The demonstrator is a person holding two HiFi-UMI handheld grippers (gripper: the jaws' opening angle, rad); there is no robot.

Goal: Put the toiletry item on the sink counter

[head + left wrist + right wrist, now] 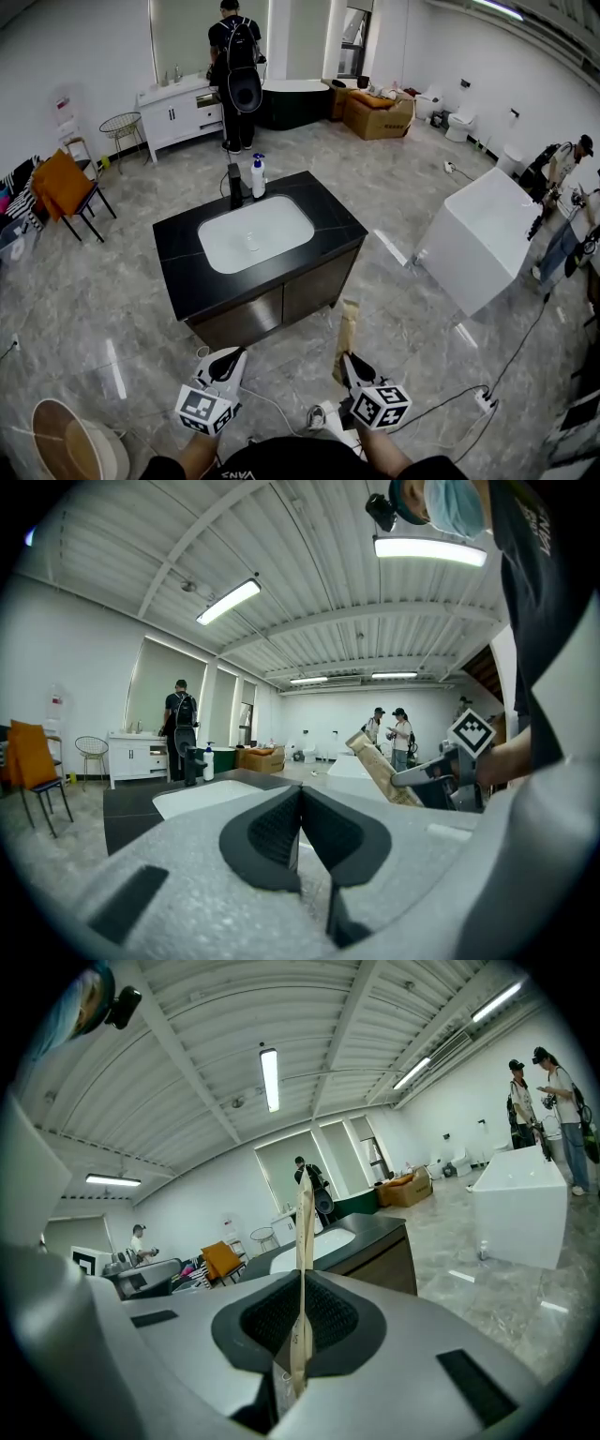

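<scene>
We hold the tube [346,337] in the right gripper [349,364], whose fingers are clamped flat on its lower part; in the right gripper view the pads press on it from both sides and we see it edge-on, a thin tan strip. Its long axis runs out of the jaws and away from us, tilted upward, with the free end aimed at the near side of the sink counter [328,214]. In the left gripper view it slants up and to the left, and that free end looks wide and flattened. The tube is in the air, short of the counter's cabinet front and not touching it.

The left gripper [228,361] hangs beside the right one, also short of the counter; its fingers are pressed together with nothing between them.

The counter top is black with a white basin [253,234] sunk in its middle. At its far edge stand a black faucet [233,184] and a white pump bottle [258,176], just beside each other.

The floor [122,281] around the counter is grey marbled tile. To the counter's right stands a white tub [478,239]; beyond its far side a person [234,66] faces a white vanity [178,112]; to its left is an orange chair [61,183].
</scene>
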